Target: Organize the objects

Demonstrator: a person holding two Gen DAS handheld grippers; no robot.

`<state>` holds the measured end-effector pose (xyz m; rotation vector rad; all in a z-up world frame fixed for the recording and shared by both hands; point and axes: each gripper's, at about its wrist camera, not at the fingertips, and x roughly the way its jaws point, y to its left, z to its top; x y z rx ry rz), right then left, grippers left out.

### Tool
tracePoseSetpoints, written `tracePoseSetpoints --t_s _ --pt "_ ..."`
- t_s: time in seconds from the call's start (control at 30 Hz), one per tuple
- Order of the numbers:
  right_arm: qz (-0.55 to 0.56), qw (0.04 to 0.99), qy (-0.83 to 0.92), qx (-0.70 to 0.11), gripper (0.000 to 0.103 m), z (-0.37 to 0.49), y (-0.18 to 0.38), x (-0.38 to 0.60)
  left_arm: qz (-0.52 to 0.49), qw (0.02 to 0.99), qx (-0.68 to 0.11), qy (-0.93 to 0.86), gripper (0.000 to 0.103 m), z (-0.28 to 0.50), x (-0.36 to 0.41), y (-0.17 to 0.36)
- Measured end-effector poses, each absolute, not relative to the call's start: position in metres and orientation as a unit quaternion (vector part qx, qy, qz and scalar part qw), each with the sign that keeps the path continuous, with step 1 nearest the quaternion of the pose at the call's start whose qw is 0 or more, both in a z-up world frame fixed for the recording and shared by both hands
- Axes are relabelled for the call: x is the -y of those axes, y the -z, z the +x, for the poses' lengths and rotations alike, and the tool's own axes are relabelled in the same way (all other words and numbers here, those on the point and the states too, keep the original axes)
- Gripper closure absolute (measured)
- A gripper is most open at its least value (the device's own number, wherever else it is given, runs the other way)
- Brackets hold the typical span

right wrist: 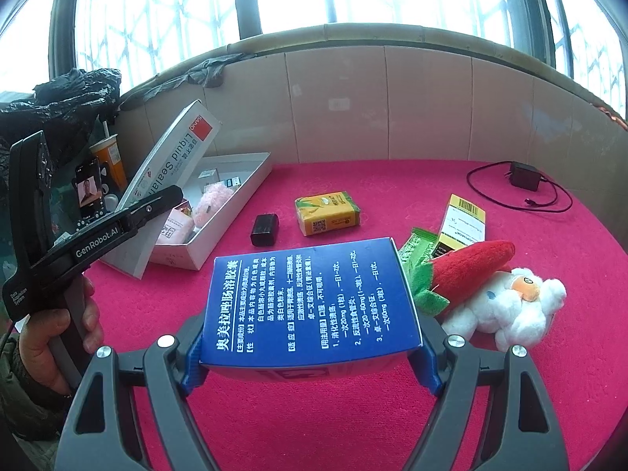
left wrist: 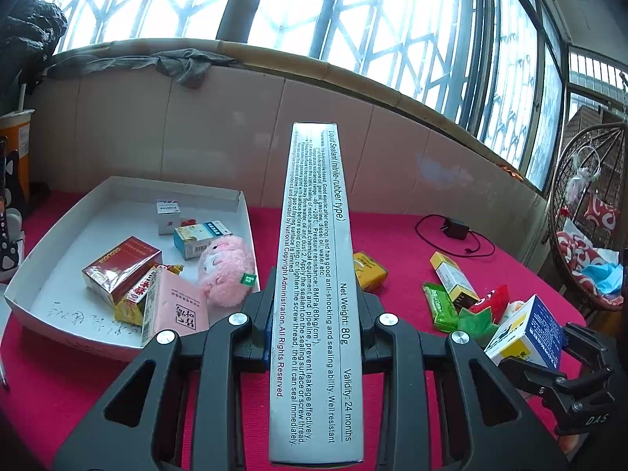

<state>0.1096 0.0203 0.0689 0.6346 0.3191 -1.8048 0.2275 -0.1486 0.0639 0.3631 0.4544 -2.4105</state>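
- The left gripper [left wrist: 314, 310] is clamped on a long sealant box [left wrist: 314, 274], held in the air beside the white tray [left wrist: 51, 271].
- The right gripper [right wrist: 310, 357] is clamped on a blue box [right wrist: 314, 298] above the red cloth [right wrist: 353, 424].
- The tray holds small boxes and a pink plush [left wrist: 225, 271].
- A strawberry plush [right wrist: 467, 267] and a white plush [right wrist: 506, 310] lie touching, just right of the blue box.

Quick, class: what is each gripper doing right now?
Left gripper: closed on the long sealant box.
Right gripper: closed on the blue medicine box.
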Motion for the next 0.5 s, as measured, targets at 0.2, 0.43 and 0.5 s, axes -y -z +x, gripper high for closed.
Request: tracePoseSetpoints --t_s 0.2,0.43,0.5 --pt "0.26 0.57 0.766 -0.144 0.021 0.117 -0.075 -0.012 0.137 0.331 -0.178 0.916 0.075 0.233 0.154 -0.065" --pt "0.253 0.574 0.763 -0.159 0.021 0.125 -0.078 -0.001 0.132 0.335 -0.189 0.914 0.075 0.243 0.16 -0.067" --pt "0.251 0.575 0.761 -0.163 0.021 0.127 -0.08 0.003 0.131 0.337 -0.193 0.912 0.075 0.246 0.163 -0.067"
